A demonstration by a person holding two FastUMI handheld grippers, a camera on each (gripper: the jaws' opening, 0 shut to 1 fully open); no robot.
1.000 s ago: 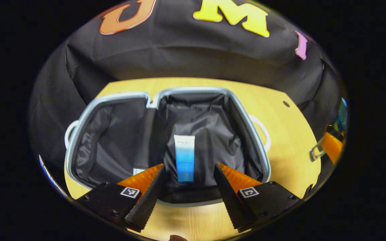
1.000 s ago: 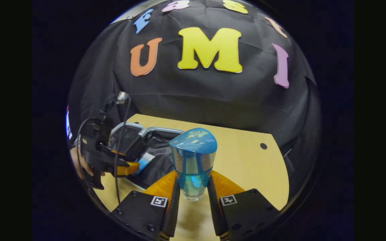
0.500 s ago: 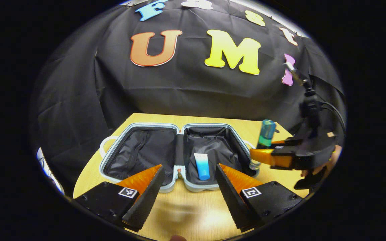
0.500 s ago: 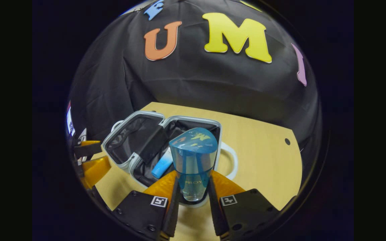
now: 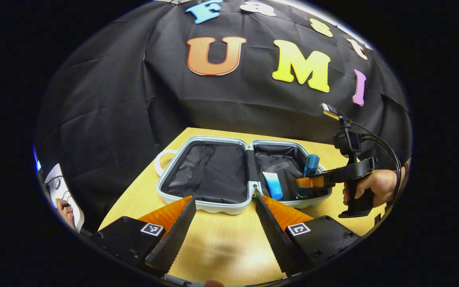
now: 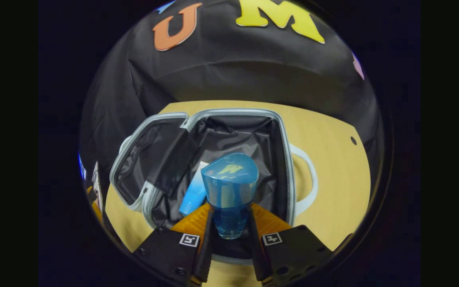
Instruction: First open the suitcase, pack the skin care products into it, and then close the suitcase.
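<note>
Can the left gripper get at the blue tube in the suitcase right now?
Probably not cleanly. The left gripper is open and aimed that way, but the right gripper, holding the blue bottle, hovers over the same suitcase half beside the tube.

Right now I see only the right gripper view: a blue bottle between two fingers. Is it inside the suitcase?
Observer: In the left gripper view the blue bottle is upright, its base down inside the suitcase's right half.
Operator: Who holds that gripper?
Observer: A hand grips the right gripper's handle, beside the suitcase.
Operator: And the other gripper?
Observer: The left gripper is open over the table, in front of the suitcase.
</note>
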